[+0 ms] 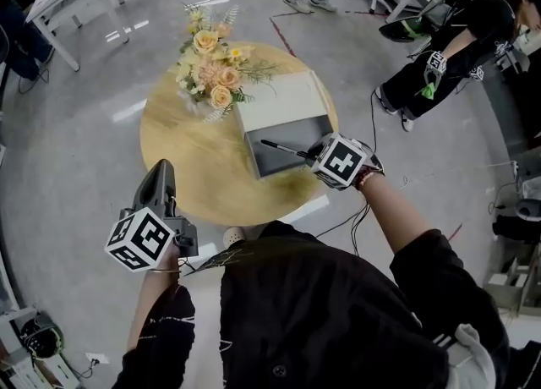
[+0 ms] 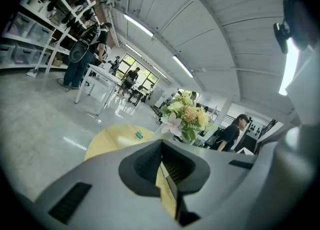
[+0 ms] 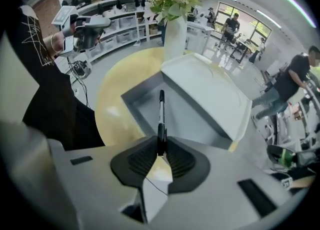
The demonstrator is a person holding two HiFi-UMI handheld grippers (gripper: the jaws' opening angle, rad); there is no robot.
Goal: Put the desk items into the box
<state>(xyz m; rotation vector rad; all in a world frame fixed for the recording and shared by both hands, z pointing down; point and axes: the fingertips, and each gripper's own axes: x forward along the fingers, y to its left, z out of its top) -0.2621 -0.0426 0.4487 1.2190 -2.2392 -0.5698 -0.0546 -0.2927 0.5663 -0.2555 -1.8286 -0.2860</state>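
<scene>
Right gripper view, pen point(image 3: 161, 116) pinched between fingers point(image 3: 142, 160), apparently above box point(image 3: 192, 124)

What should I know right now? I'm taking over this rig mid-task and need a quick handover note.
Right tongs: shut on a black pen, held over the open grey box, not yet released.
Left tongs: shut, empty, beside the round table.
Done: no item visible in the box.
Left: release the pen, then the small teal item on the table.
</scene>
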